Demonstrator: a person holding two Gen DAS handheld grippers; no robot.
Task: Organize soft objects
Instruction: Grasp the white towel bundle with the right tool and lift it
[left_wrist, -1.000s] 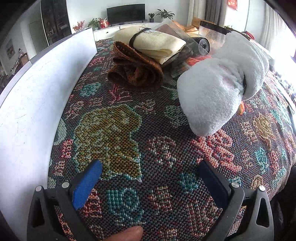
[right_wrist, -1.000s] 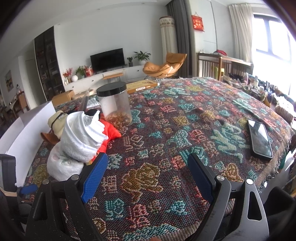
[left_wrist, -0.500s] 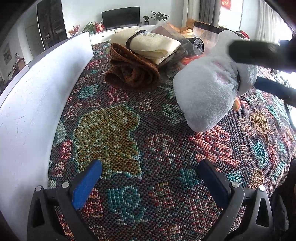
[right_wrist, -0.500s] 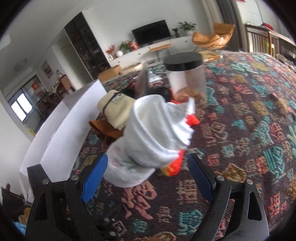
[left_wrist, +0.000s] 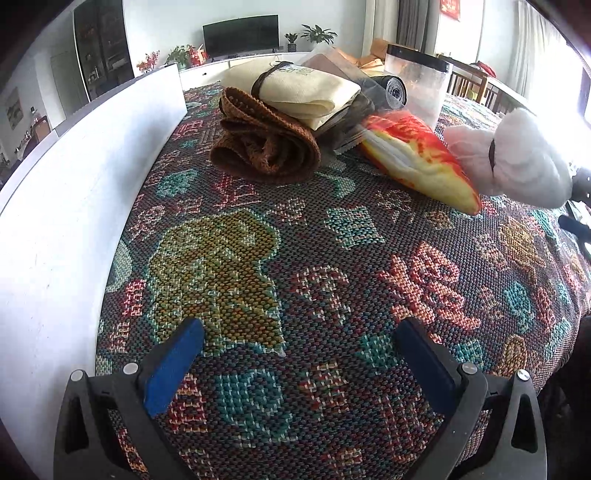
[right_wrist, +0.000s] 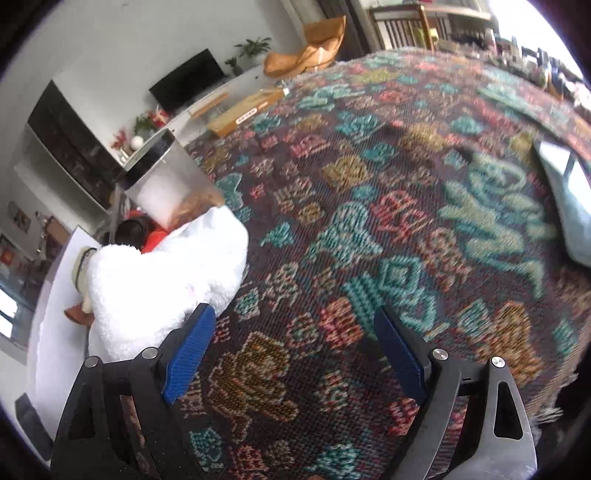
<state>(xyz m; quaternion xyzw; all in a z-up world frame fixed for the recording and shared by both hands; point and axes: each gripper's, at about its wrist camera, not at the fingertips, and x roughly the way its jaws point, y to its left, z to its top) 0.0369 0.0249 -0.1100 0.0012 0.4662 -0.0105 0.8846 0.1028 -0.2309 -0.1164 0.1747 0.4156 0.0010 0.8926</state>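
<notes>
A white fluffy plush (left_wrist: 517, 162) lies at the far right of the patterned cloth, and fills the left of the right wrist view (right_wrist: 159, 284). A red and yellow soft item (left_wrist: 417, 158) lies beside it. A brown knitted cloth (left_wrist: 266, 147) and a folded cream towel (left_wrist: 306, 92) lie farther back. My left gripper (left_wrist: 299, 365) is open and empty, low over the cloth. My right gripper (right_wrist: 295, 354) is open and empty, its left finger (right_wrist: 188, 354) just beside the plush.
A white box wall (left_wrist: 55, 206) runs along the left. A clear jar with a black lid (left_wrist: 421, 85) stands behind the soft items, also in the right wrist view (right_wrist: 166, 184). A phone (right_wrist: 565, 206) lies at the right.
The white plush has shifted to the right, uncovering the red and yellow item. The right gripper swung close past the plush and tilted. The left gripper barely moved.
</notes>
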